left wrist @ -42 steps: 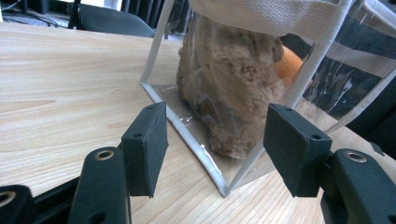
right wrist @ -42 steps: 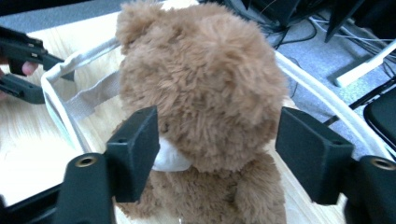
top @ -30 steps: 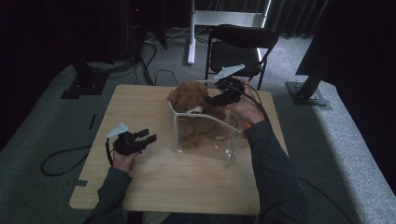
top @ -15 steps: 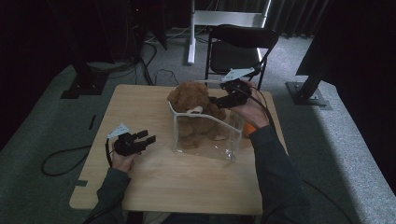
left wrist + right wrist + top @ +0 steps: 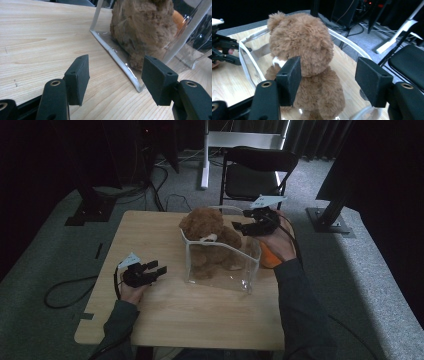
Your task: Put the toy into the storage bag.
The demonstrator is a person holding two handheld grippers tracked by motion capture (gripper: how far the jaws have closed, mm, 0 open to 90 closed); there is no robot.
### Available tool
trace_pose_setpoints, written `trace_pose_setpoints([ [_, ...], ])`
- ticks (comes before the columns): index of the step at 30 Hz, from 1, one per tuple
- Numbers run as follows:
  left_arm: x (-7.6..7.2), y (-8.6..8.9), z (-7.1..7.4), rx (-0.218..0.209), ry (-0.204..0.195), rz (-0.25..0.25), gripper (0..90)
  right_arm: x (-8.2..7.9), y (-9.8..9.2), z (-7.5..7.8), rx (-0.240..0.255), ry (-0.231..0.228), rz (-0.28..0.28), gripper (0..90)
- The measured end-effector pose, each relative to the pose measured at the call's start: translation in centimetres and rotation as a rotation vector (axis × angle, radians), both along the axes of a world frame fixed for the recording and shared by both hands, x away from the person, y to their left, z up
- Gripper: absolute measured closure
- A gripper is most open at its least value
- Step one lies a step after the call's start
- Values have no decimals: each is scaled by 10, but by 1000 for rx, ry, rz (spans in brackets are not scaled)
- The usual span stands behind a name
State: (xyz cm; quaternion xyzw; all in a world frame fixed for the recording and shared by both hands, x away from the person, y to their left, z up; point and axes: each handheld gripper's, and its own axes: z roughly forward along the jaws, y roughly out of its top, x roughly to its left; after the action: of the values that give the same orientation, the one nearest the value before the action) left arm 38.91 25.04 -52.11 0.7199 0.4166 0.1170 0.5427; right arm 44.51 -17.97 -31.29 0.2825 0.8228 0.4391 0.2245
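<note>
Teddy bear (image 5: 304, 62) sits in the clear bag (image 5: 220, 267), ungrasped between the right gripper (image 5: 247, 226)'s just-closing jaws; left gripper (image 5: 159, 269) released.

bear: brown plush teddy (image 5: 207, 232), fuzzy, sits upright, head above the rim
container: clear plastic bin (image 5: 220, 270), white rim, holds the bear's body and legs
bear vs right gripper (image 5: 245, 227): just ahead of the parted jaws, back toward them
bin vs left gripper (image 5: 152, 270): near corner just beyond the jaws
</note>
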Motion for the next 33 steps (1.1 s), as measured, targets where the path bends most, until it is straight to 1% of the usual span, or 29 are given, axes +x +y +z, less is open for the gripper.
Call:
trace_pose_setpoints([
  [3,0,-1,-1,16,1,3,400,-2,-6,0,6,-18,-28,370],
  [5,0,-1,-1,17,1,5,400,-3,-8,-1,10,-18,-33,371],
  [6,0,-1,-2,25,0,13,400,-3,-9,-1,12,-20,-35,377],
  [8,1,-1,-3,37,1,12,399,-6,-17,-2,13,-34,-69,412],
  [12,1,-2,-5,48,7,15,398,-9,-30,-4,54,-22,-97,447],
  [17,2,-3,-7,52,12,19,397,-11,-43,-8,79,-25,-135,455],
  [20,3,-4,-8,54,15,22,395,-11,-50,-14,113,1,-148,460],
  [22,4,-4,-9,56,18,24,395,-12,-54,-18,105,0,-173,460],
  [29,4,-3,-10,61,20,34,395,-15,-64,-28,117,2,-209,459],
  [33,5,-2,-11,61,24,42,395,-15,-67,-34,94,-8,-243,457],
])
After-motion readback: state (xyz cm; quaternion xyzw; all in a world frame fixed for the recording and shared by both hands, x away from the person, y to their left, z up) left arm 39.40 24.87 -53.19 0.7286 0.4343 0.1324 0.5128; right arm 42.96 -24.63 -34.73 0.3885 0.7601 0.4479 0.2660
